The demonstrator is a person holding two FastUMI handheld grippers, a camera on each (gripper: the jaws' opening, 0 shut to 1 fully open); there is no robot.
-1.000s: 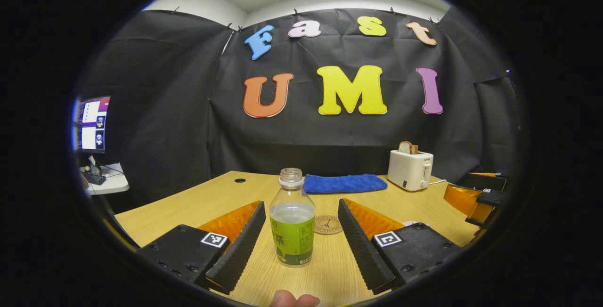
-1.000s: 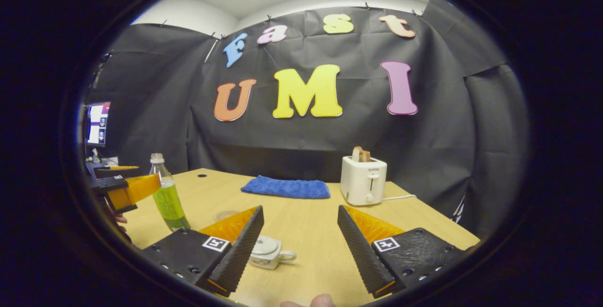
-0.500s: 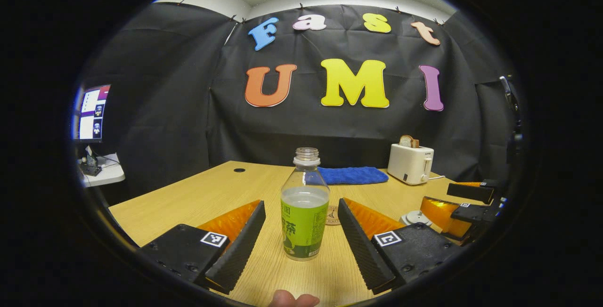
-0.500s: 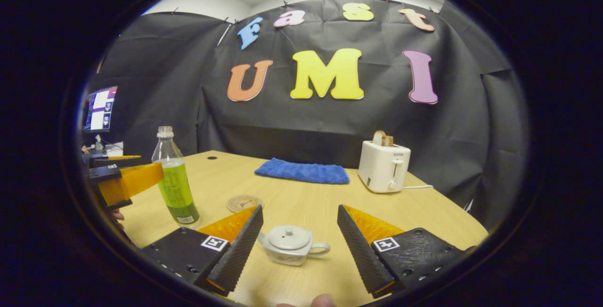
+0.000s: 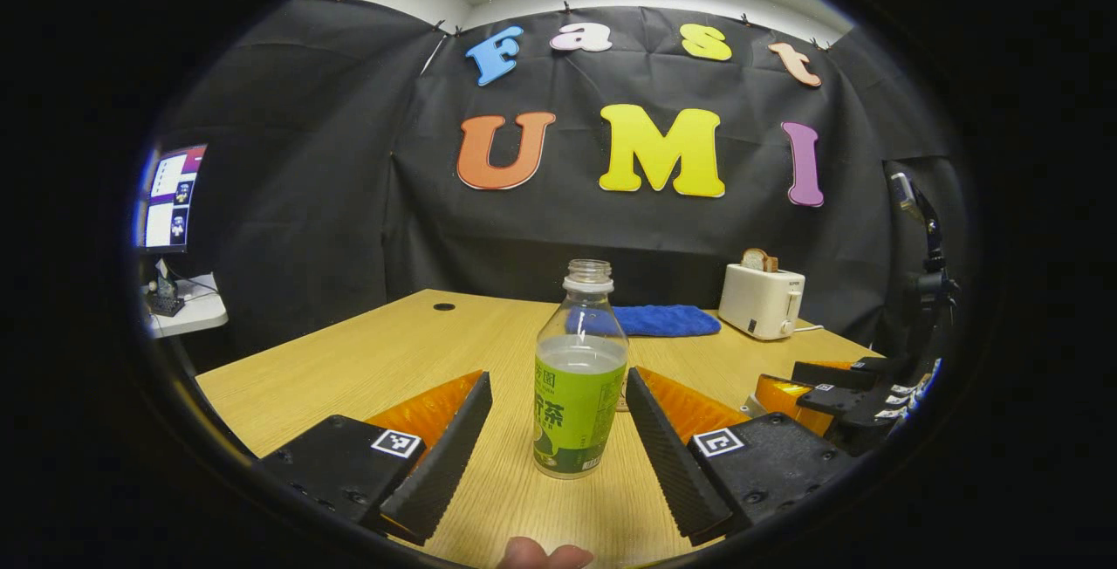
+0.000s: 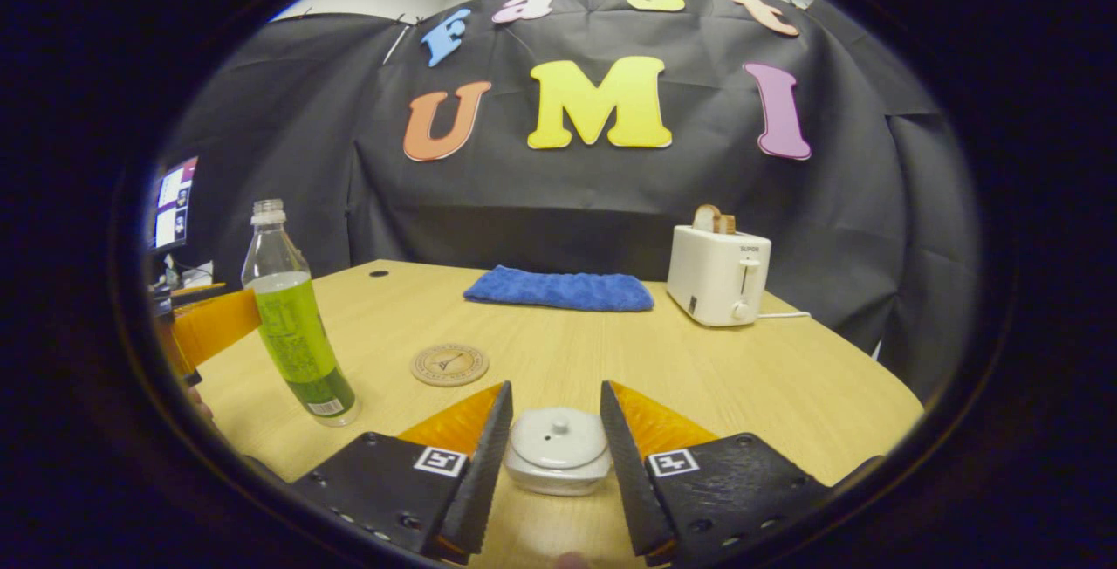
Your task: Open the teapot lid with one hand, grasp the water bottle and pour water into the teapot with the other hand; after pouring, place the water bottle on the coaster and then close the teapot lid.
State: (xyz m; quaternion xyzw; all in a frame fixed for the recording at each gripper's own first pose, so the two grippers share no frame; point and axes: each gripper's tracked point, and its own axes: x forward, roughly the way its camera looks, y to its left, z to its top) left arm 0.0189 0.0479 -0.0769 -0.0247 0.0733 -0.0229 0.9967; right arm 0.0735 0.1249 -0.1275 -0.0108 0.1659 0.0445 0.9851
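Meanwhile both grippers gape: left (image 5: 558, 451) around green-labelled water bottle (image 5: 579, 377), right (image 6: 556, 455) flanking the teapot (image 6: 558, 462).

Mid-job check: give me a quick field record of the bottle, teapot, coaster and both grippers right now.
water bottle: upright on table, uncapped, partly filled
left gripper: open, fingers either side of bottle, not touching
teapot: on table, lid on
right gripper: fingers flank teapot closely; contact unclear
coaster: bare, between bottle and teapot

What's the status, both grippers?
Left hand-held gripper open around water bottle. Right hand-held gripper open, flanking teapot, lid on. Coaster free.
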